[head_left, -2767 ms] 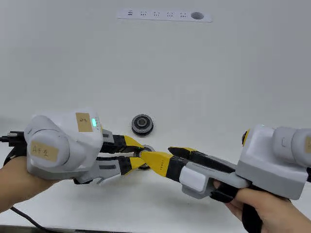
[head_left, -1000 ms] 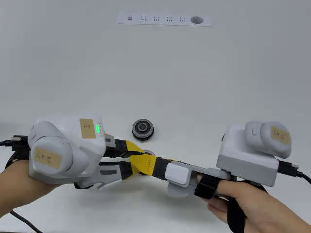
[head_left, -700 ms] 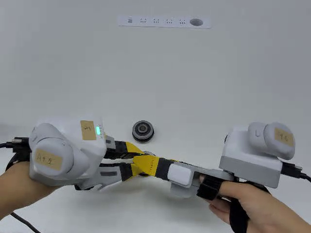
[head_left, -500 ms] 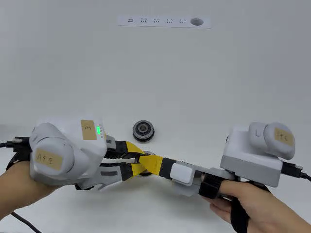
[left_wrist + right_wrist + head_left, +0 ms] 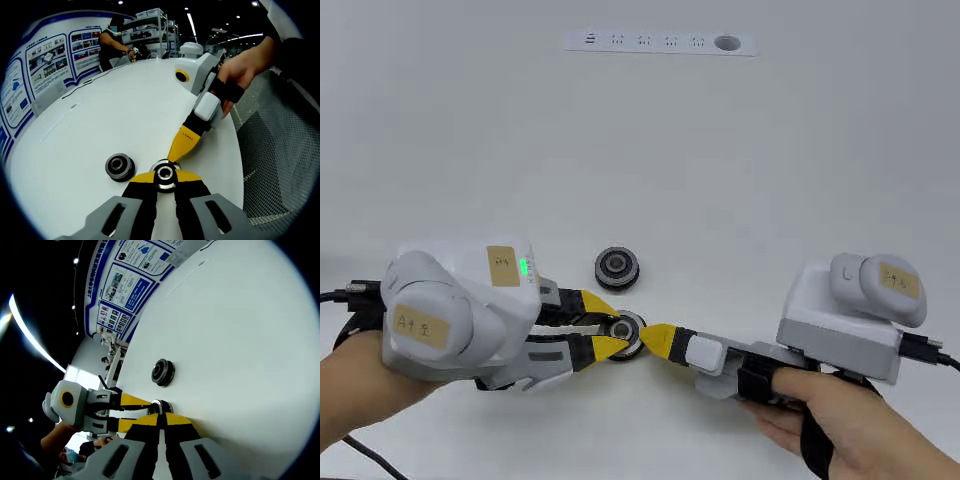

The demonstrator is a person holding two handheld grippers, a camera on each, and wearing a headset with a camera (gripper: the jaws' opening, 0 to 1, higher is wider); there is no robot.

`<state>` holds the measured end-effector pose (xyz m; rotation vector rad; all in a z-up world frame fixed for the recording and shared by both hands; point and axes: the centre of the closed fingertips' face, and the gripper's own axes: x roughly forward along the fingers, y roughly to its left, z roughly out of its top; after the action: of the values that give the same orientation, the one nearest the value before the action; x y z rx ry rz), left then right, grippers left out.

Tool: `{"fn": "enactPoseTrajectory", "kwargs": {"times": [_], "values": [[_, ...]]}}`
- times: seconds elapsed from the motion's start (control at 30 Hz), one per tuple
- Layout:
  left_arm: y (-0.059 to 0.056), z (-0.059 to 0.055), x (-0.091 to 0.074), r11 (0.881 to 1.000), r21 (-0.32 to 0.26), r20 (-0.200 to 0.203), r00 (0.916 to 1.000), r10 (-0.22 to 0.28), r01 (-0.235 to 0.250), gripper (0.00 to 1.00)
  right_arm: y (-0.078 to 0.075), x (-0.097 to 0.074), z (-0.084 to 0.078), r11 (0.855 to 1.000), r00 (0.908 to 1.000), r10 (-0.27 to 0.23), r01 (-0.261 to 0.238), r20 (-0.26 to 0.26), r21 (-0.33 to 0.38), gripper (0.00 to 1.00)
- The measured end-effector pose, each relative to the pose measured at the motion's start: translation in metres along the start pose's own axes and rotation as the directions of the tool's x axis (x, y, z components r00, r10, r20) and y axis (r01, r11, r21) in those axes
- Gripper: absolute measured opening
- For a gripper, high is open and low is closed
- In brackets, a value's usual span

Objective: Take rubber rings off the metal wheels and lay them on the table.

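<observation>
Head view first: the left gripper point(image 5: 610, 329) is clamped on a small round metal wheel point(image 5: 628, 334), with one yellow-tipped jaw on each side. It's down low at the white table point(image 5: 770, 200), near the front edge. The right gripper point(image 5: 655, 340) comes in from the right with its yellow tips squeezed into a single wedge that touches the wheel's right edge. Honestly can't tell if any rubber is caught between them. Just behind sits a second metal wheel point(image 5: 617, 267) wearing a black rubber ring point(image 5: 600, 268), on the table and apart from both grippers. A long white power strip point(image 5: 660, 42) lies at the far side.

Left gripper view: its own jaws hug the held wheel from both sides, dead centre between the yellow tips. The right gripper's yellow tip meets the wheel's far edge, and the hand point(image 5: 240, 75) holding it is at upper right. The second wheel is near the held one, not touching. In the background there's a person point(image 5: 114, 40) and blue-and-white wall posters point(image 5: 45, 60).

Right gripper view: its own jaws are pressed flat together with just a thin seam between them, tips right at the held wheel. The left gripper reaches in from the left, and the second wheel sits further out.
</observation>
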<state>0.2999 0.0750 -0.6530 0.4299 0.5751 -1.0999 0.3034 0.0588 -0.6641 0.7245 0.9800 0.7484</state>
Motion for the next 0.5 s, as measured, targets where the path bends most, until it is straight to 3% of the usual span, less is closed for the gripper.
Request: {"fn": "enactPoseTrajectory", "kwargs": {"times": [0.5], "values": [[-0.0002, -0.0003, -0.0001, 1.0, 0.0, -0.005, 1.0, 0.0, 0.0, 0.12, 0.0005, -0.0011, 0.0009, 1.0, 1.0, -0.002, 0.003, -0.008, 0.019, 0.02]]}}
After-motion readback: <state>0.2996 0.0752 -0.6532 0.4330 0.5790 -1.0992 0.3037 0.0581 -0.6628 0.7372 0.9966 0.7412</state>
